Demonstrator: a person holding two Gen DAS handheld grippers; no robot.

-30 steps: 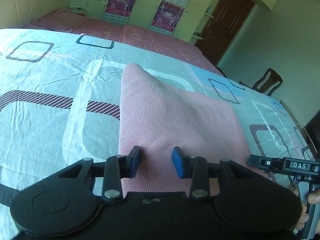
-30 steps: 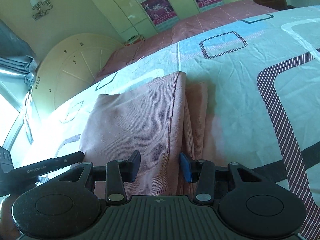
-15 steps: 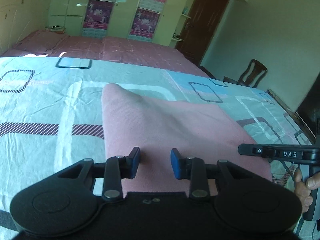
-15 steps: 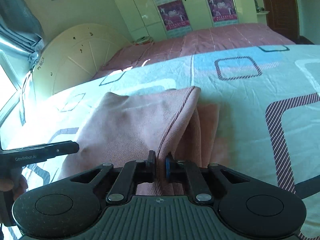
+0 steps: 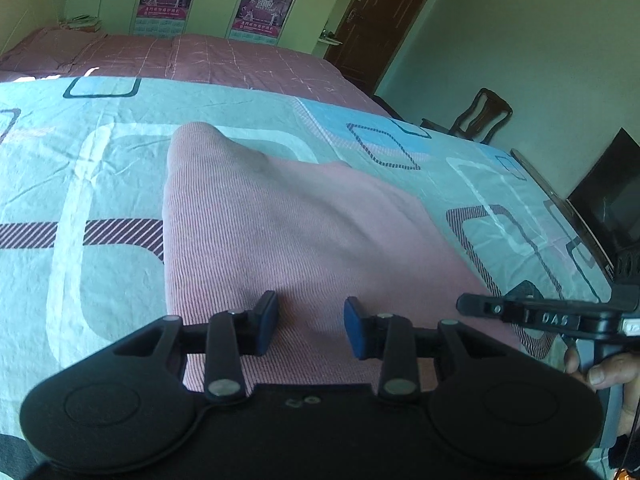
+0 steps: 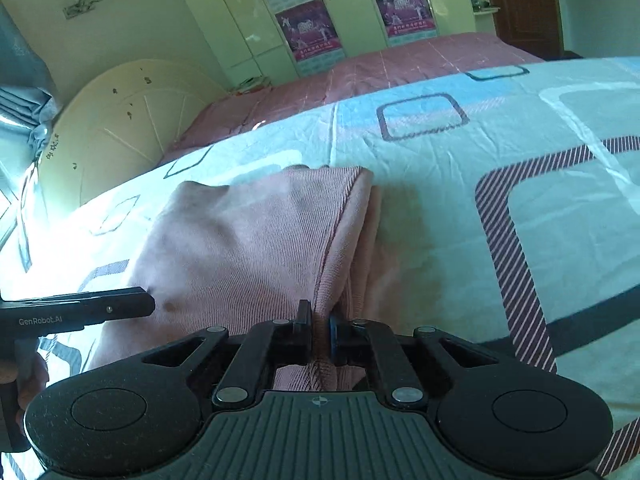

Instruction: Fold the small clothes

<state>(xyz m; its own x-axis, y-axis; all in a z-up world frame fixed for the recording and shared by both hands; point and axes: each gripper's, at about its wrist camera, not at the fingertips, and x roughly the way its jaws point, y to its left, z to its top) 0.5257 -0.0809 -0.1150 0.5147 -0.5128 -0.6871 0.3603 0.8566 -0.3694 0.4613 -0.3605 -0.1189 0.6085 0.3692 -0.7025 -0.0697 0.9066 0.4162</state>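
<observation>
On bedsheet point(image 5: 72, 208), pink garment point(image 5: 280, 232) near edge hidden behind tongs, right tongs point(image 6: 320, 330) pinching hem.

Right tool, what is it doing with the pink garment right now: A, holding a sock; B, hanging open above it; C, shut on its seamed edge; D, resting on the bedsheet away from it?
C: the right tool has its pads closed together on the seamed edge of the pink garment, with the cloth pinched between them.

Black left gripper point(image 5: 310, 326) — blue fingertips point(image 5: 267, 322), silver screws, "GenRobot.AI" lettering.
</observation>
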